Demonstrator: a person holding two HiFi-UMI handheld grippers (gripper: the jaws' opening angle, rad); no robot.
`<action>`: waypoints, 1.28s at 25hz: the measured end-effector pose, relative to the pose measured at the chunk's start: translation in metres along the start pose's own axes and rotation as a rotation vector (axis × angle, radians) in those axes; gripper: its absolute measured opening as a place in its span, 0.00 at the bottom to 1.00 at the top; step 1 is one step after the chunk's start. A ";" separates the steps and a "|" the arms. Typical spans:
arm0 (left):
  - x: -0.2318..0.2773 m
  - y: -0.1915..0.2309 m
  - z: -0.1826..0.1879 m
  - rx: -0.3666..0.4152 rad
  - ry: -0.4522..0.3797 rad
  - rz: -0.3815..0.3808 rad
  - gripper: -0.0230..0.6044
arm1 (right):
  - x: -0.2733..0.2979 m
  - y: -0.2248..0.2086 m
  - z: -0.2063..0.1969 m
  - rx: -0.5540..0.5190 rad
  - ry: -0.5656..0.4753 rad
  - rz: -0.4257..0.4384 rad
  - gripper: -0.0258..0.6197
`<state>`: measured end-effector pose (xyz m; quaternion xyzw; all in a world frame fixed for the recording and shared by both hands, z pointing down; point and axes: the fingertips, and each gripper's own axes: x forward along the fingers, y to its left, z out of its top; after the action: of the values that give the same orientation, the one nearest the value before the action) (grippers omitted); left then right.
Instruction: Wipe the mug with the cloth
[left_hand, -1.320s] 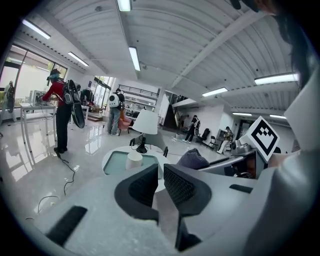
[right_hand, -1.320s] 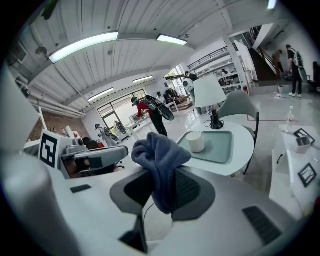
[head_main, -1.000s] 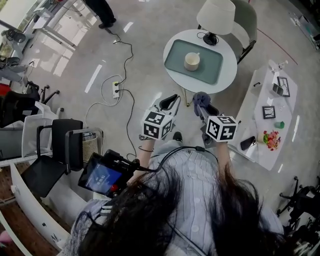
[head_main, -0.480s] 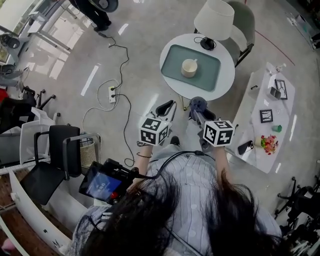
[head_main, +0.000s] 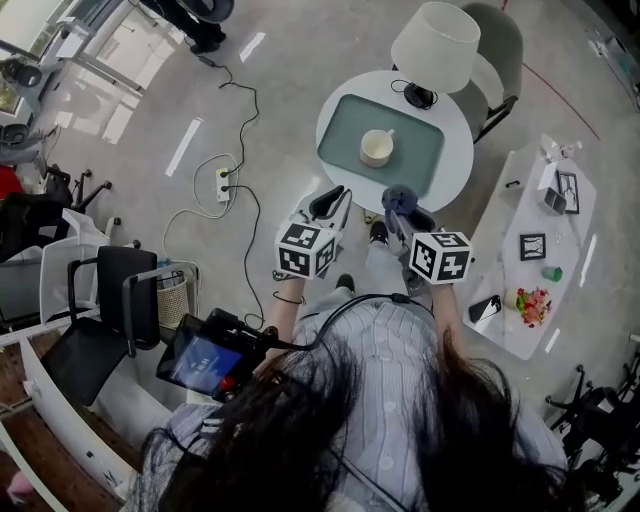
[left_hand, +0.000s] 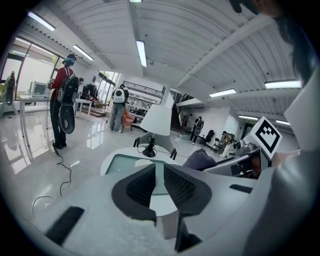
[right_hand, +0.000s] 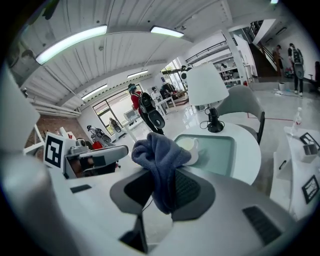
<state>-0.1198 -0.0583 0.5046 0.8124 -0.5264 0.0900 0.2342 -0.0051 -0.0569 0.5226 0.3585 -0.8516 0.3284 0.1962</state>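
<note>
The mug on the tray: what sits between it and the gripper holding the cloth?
Only bare tray and the table rim lie between mug and right gripper with its cloth; the head view shows it.

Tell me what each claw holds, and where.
Right claw: the cloth, pinched by its hanging lower folds, its bunched bulk above the jaws. Left claw: nothing, jaws slightly apart.

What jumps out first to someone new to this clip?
A dark blue cloth is bunched in the jaws of the right gripper, short of the round white table. On that table, a cream mug sits alone on a green tray beside a white lamp. The left gripper is empty, jaws slightly apart.
</note>
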 end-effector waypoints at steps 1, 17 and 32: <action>0.008 0.002 0.000 0.002 0.010 0.007 0.11 | 0.004 -0.006 0.004 -0.001 0.006 0.005 0.19; 0.105 0.032 0.000 0.091 0.208 0.085 0.11 | 0.061 -0.087 0.054 -0.013 0.095 0.079 0.19; 0.152 0.052 -0.006 0.322 0.370 -0.028 0.11 | 0.089 -0.116 0.045 -0.030 0.165 0.048 0.19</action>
<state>-0.1012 -0.1964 0.5842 0.8162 -0.4421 0.3167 0.1951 0.0166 -0.1925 0.5897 0.3068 -0.8455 0.3488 0.2633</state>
